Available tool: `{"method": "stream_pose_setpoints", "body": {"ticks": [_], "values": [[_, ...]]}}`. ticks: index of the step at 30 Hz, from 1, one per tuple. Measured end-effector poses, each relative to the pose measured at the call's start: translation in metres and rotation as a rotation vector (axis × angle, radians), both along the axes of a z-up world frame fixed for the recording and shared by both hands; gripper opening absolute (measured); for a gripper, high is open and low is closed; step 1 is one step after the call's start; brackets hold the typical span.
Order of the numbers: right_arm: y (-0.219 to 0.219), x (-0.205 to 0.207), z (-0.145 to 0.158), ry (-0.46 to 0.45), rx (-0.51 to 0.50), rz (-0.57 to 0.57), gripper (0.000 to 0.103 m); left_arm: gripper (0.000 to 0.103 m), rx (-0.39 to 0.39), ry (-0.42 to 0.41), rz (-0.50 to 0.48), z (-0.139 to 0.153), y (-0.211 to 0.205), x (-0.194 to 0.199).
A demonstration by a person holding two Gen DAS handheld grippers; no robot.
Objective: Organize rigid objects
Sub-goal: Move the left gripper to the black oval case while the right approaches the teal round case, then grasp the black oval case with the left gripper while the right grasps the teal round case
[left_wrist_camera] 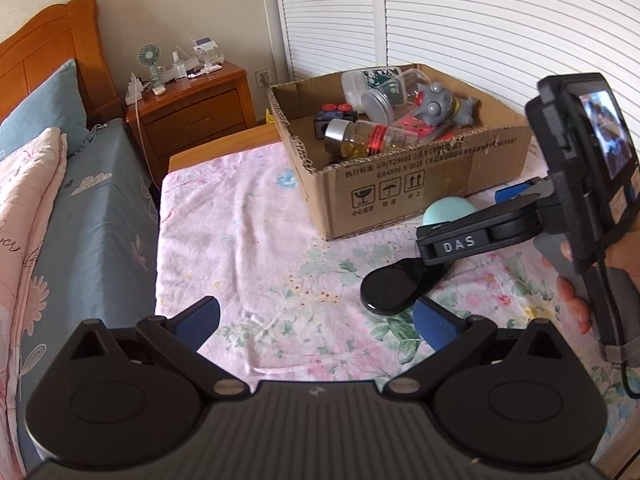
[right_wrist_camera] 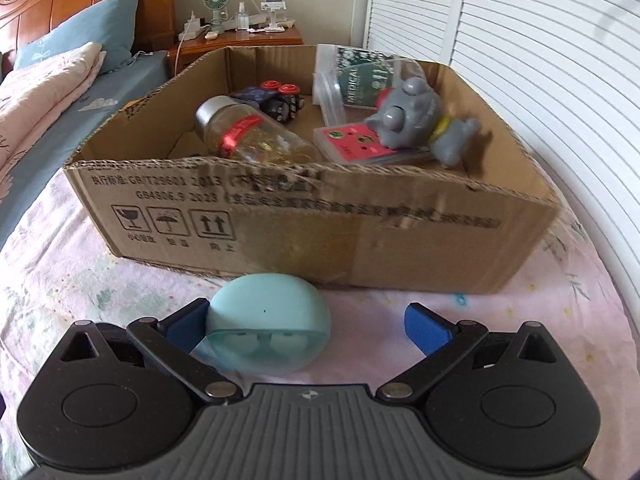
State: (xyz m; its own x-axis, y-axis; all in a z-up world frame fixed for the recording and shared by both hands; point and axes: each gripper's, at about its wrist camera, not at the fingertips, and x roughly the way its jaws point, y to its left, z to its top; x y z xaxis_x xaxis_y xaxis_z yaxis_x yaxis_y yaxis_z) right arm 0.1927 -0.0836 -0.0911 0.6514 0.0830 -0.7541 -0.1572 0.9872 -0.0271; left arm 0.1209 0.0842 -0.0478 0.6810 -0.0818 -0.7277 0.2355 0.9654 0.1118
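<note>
Cardboard box [right_wrist_camera: 420, 240], open-topped, stands on a pink floral bedsheet [left_wrist_camera: 248, 248]. Its front wall carries printed Chinese text with the codes "GB/T29601 2013" and "GB4806.9 2023" legible, plus three handling pictograms: a fragile glass, an umbrella and two up-arrows.

Contents of the box: a clear bottle [right_wrist_camera: 248, 132] with a silver cap and a red label band, lying on its side, label text not readable; a grey toy figure [right_wrist_camera: 416, 120]; a clear plastic tub [right_wrist_camera: 356, 76] with a green label reading "MEDICAL"; a flat pink packet [right_wrist_camera: 352, 144] under the toy; a dark block with red caps [right_wrist_camera: 276, 100].

Right gripper [right_wrist_camera: 308, 320]: jaws spread wide. A pale teal rounded case [right_wrist_camera: 268, 332] lies on the sheet between them, just in front of the box wall, against or very near the left blue pad [right_wrist_camera: 188, 324] and well clear of the other pad; it is not clamped. In the left wrist view the same tool shows a "DAS" label on its arm, a hand [left_wrist_camera: 576, 300] on its handle and a small lit screen at the rear.

Left gripper [left_wrist_camera: 316, 320]: jaws spread, nothing between them, over bare sheet. A black double-disc object [left_wrist_camera: 396, 288] lies on the sheet near its right pad.

Behind: a wooden nightstand [left_wrist_camera: 192, 108] bearing a small green fan [left_wrist_camera: 150, 60]
</note>
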Motion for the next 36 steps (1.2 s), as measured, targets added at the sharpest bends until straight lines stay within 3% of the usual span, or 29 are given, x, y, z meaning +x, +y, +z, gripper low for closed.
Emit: {"method": "stream_pose_setpoints", "body": {"ticks": [9,15,25,36], "values": [[-0.05,-0.024,0.003,0.024,0.0,-0.039,0.103,0.102,0.014,0.038,-0.084,-0.013,-0.021,0.017],[-0.068,-0.03,0.003,0.02,0.002,-0.049,0.103,0.102,-0.036,0.11,-0.073,-0.029,-0.036,0.042],[-0.075,-0.036,0.001,-0.015,0.006,-0.049,0.103,0.102,-0.094,0.126,-0.034,-0.049,-0.059,0.08],[-0.077,-0.036,0.0,-0.023,0.007,-0.036,0.103,0.102,-0.065,0.135,0.007,-0.05,-0.033,0.053]]}}
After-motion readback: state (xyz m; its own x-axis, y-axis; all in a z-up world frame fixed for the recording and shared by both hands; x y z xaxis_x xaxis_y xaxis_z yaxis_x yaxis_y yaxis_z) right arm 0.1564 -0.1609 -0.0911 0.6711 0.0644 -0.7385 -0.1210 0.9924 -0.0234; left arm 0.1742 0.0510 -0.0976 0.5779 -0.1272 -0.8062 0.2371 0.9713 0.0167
